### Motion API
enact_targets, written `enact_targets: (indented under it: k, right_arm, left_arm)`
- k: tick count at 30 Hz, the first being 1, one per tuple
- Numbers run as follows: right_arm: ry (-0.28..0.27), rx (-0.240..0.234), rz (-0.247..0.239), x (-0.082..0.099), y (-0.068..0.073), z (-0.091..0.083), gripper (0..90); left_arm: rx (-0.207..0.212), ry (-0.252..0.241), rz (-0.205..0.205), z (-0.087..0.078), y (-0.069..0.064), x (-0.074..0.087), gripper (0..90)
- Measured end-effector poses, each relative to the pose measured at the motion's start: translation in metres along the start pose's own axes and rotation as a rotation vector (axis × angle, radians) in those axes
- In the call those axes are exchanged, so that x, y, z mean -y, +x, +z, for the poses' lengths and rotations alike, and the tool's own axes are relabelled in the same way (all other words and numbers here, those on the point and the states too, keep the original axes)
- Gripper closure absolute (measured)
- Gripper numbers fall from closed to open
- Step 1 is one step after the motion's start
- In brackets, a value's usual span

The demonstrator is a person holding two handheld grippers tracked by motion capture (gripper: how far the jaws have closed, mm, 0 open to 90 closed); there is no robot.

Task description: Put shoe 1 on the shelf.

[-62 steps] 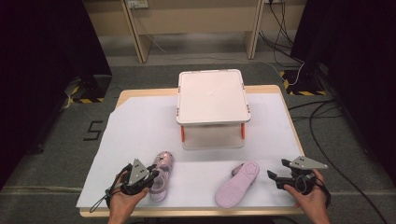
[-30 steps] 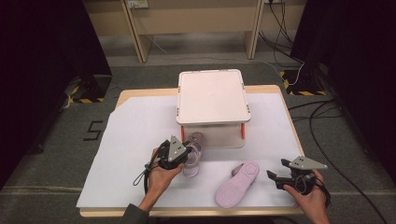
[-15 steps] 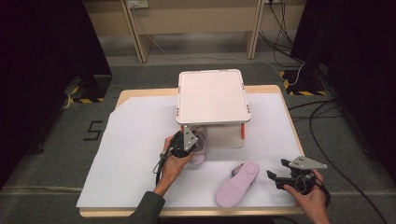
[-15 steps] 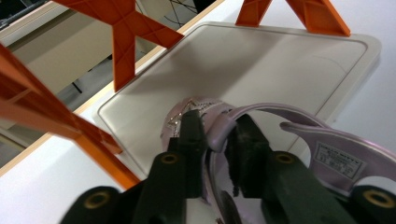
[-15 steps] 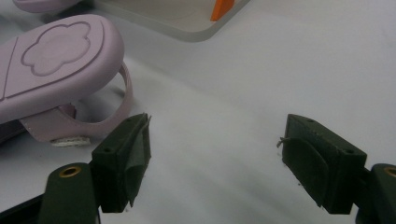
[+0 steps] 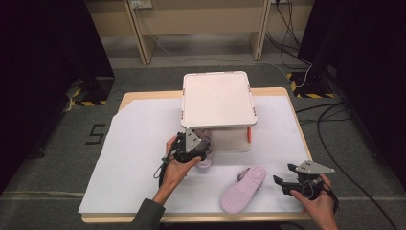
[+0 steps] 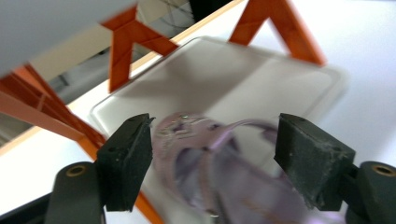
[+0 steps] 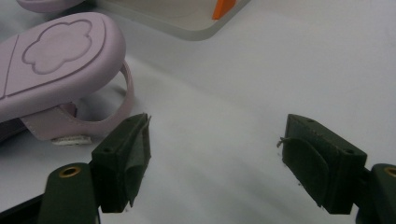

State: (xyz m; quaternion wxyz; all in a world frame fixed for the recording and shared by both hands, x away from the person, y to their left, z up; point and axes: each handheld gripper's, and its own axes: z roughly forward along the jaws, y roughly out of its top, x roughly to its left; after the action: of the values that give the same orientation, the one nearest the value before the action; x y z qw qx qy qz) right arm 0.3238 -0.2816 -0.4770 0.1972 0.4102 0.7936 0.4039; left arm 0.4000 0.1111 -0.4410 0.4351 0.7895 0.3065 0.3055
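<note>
A lilac sandal (image 6: 206, 161) lies toe-first at the front edge of the lower shelf (image 7: 243, 84) of a white rack (image 6: 218, 98) with orange legs. My left gripper (image 6: 201, 145) is over its heel. In the left gripper view the sandal (image 7: 219, 158) sits between the jaws of the left gripper (image 7: 215, 129). Those jaws have just been opening, and the pads stand clear of it. The second sandal (image 6: 244, 188) lies sole-up at the front right. My right gripper (image 6: 281, 184) rests open just right of it. In the right gripper view its strap (image 8: 123, 88) is beside the left pad of the right gripper (image 8: 217, 133).
White paper (image 6: 139, 143) covers the wooden table (image 6: 134, 96). The rack's top shelf overhangs the lower one, with orange legs (image 6: 249, 134) at the corners. Cables (image 6: 335, 163) trail over the floor at the right.
The left gripper carried the sandal from the front left to the rack's lower shelf, and its jaws now stand apart. The right gripper and the sole-up sandal have not moved.
</note>
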Motion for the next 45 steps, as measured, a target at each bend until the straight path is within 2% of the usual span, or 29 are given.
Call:
enact_targets:
  k: [3, 6, 9, 10, 13, 16, 19, 24, 27, 30, 33, 37, 38, 40, 45]
  right_arm:
    - [-0.003, 0.001, -0.001, 0.000, 0.000, -0.001, 24.5]
    - [0.000, 0.000, 0.002, 0.000, 0.000, 0.000, 24.5]
    - [0.000, 0.000, 0.001, 0.000, 0.001, -0.001, 24.5]
    - [-0.001, 0.000, 0.001, -0.001, 0.001, -0.001, 24.5]
    - [0.002, -0.001, 0.000, 0.000, 0.001, -0.001, 24.5]
    - [0.000, -0.001, -0.003, -0.001, 0.001, 0.000, 24.5]
    - [0.002, -0.002, -0.004, -0.001, 0.002, 0.000, 24.5]
    - [0.003, -0.003, -0.006, 0.000, 0.002, 0.000, 24.5]
    - [0.002, -0.003, -0.004, -0.001, 0.002, 0.000, 24.5]
    - [0.004, -0.004, -0.007, 0.000, 0.002, 0.000, 24.5]
    - [0.003, -0.006, -0.006, 0.000, 0.002, 0.000, 24.5]
    - [0.002, -0.007, -0.007, -0.001, 0.003, 0.000, 24.5]
    - [0.000, -0.007, -0.011, -0.001, 0.002, 0.000, 24.5]
    - [0.006, -0.004, -0.010, -0.001, 0.002, 0.001, 24.5]
    - [0.003, -0.005, -0.006, -0.001, 0.002, 0.001, 24.5]
  left_arm:
    - [0.040, -0.017, -0.011, -0.014, -0.005, 0.000, 24.3]
    - [0.100, -0.021, -0.069, -0.028, -0.009, 0.005, 23.6]
    - [0.113, -0.022, -0.090, -0.035, -0.010, 0.009, 21.8]
    - [0.125, -0.016, -0.111, -0.043, -0.011, 0.016, 21.2]
    - [0.143, -0.009, -0.104, -0.047, -0.013, 0.027, 20.0]
    - [0.144, 0.027, -0.108, -0.043, -0.015, 0.040, 19.3]
    - [0.142, 0.070, -0.109, -0.032, -0.020, 0.050, 18.7]
    - [0.128, 0.121, -0.089, -0.017, -0.027, 0.056, 19.5]
    - [0.096, 0.143, -0.045, -0.014, -0.027, 0.057, 28.7]
    - [0.131, 0.155, -0.067, -0.015, -0.020, 0.058, 31.0]
    - [0.132, 0.165, -0.046, -0.019, -0.017, 0.058, 34.5]
    - [0.149, 0.186, -0.041, -0.019, -0.012, 0.057, 37.2]
    - [0.165, 0.183, -0.037, -0.018, -0.011, 0.056, 42.0]
    - [0.159, 0.190, -0.018, -0.015, -0.011, 0.054, 44.5]
    - [0.158, 0.203, -0.008, -0.002, -0.008, 0.048, 44.4]
